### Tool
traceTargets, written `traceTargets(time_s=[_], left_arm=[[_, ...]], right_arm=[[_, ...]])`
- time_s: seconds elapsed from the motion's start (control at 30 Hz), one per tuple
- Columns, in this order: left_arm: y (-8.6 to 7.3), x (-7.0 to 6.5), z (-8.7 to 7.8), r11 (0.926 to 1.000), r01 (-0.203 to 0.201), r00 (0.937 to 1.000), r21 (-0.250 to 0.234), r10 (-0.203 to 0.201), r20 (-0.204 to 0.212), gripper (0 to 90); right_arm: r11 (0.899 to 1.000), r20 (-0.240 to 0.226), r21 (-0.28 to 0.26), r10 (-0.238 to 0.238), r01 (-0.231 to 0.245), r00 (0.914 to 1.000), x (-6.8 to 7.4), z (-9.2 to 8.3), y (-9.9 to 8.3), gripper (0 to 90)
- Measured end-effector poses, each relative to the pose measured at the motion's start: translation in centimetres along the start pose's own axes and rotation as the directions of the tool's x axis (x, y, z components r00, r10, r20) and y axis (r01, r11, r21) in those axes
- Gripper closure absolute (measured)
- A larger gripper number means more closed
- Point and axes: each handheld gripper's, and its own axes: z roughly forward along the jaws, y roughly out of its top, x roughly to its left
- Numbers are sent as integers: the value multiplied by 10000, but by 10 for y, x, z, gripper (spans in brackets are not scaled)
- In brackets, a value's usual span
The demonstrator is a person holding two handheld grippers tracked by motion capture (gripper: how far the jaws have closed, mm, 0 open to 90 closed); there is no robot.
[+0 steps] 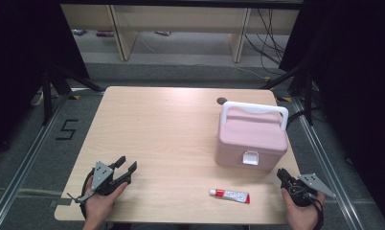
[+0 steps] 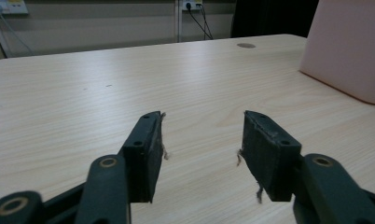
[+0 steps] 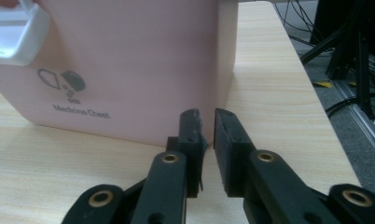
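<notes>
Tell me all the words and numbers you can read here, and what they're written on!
"Medicine Chest": small grey letters on the front of the pink box, under a little pill picture.
"5": black tape mark on the grey floor left of the table.
Print on the red and white tube: too small to read.
Stickers on the wall sockets: too blurred to read.
</notes>
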Motion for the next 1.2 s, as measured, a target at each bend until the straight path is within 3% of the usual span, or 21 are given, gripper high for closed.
traceTargets(time_s=[0.07, 0.1, 0.17, 0.23, 0.27, 0.3, 0.33, 0.4, 0.43, 0.5, 0.57, 0.67, 0.7, 0.73, 0.77, 0.8, 0.83, 0.93, 1.0, 1.13, 1.2], left_arm=[[3, -2, 2, 10000, 22, 9998, 21, -22, 176, 532], [4, -3, 4, 10000, 31, 9994, 59, -33, 333, 554], [9, -6, 7, 9997, 195, 9982, 176, -205, 568, 631], [11, -7, 9, 9997, 82, 9972, 217, -98, 745, 687], [17, -11, 14, 9999, 98, 9941, 113, -110, 1083, 713], [20, -14, 15, 9998, 56, 9931, 213, -80, 1168, 726], [23, -17, 18, 9997, 13, 9916, 225, -42, 1295, 740], [30, -24, 25, 9997, -136, 9862, 220, 98, 1651, 776], [34, -28, 29, 9995, -172, 9832, 267, 120, 1823, 786], [41, -36, 40, 9994, -220, 9736, 281, 150, 2276, 804], [47, -45, 52, 9988, -275, 9643, 406, 158, 2642, 816], [52, -57, 66, 9982, -352, 9543, 483, 192, 2983, 827], [53, -61, 71, 9984, -328, 9472, 470, 160, 3203, 840], [55, -65, 75, 9978, -479, 9434, 448, 304, 3303, 849], [55, -65, 75, 9978, -479, 9434, 448, 304, 3303, 855], [59, -71, 84, 9960, -767, 9348, 448, 563, 3507, 860], [61, -74, 88, 9950, -822, 9336, 566, 570, 3538, 862], [66, -81, 101, 9943, -403, 9286, 984, 10, 3711, 856], [68, -88, 110, 9919, -497, 9215, 1166, 5, 3883, 844], [71, -97, 123, 9877, -834, 9246, 1324, 271, 3799, 849], [72, -102, 129, 9860, -941, 9232, 1377, 347, 3827, 853]], right_arm=[[9994, 52, -35, -337, 337, 9994, -5, 0, 2, 827], [9999, 67, 165, 37, -38, 10000, -4, 0, 3, 840], [9992, 102, 141, -381, 380, 9992, -11, 1, 8, 895], [9994, 60, 216, -266, 265, 9996, -12, 2, 9, 900], [9997, -20, 234, -72, 72, 10000, -14, 3, 14, 900], [9993, -9, 282, -258, 258, 9997, -15, 5, 16, 900], [9995, -147, 262, -143, 147, 9998, -16, 6, 18, 900], [9997, -67, 226, -118, 119, 9999, -15, 9, 24, 900], [9983, 15, 318, -489, 488, 9988, -17, 9, 27, 900], [9981, -70, 361, -500, 503, 9987, -18, 9, 33, 900], [9999, -46, 160, -66, 66, 10000, -17, 11, 39, 900], [9995, -83, 69, -315, 316, 9995, -19, 12, 48, 900], [9997, -89, 69, -244, 245, 9997, -19, 13, 50, 900], [9997, 8, 234, 104, -104, 9999, -16, 12, 51, 900], [9996, -177, 33, -272, 272, 9995, -20, 15, 53, 900], [9996, -182, 94, -273, 275, 9995, -21, 16, 55, 900], [9999, -173, 130, -95, 97, 9998, -20, 18, 56, 900], [9995, -247, 148, -288, 292, 9993, -24, 23, 60, 900], [9993, -244, 127, -358, 361, 9991, -24, 25, 62, 900], [9988, -219, 199, -446, 450, 9988, -25, 28, 62, 900], [9981, -61, 192, -584, 585, 9983, -26, 28, 62, 900]])
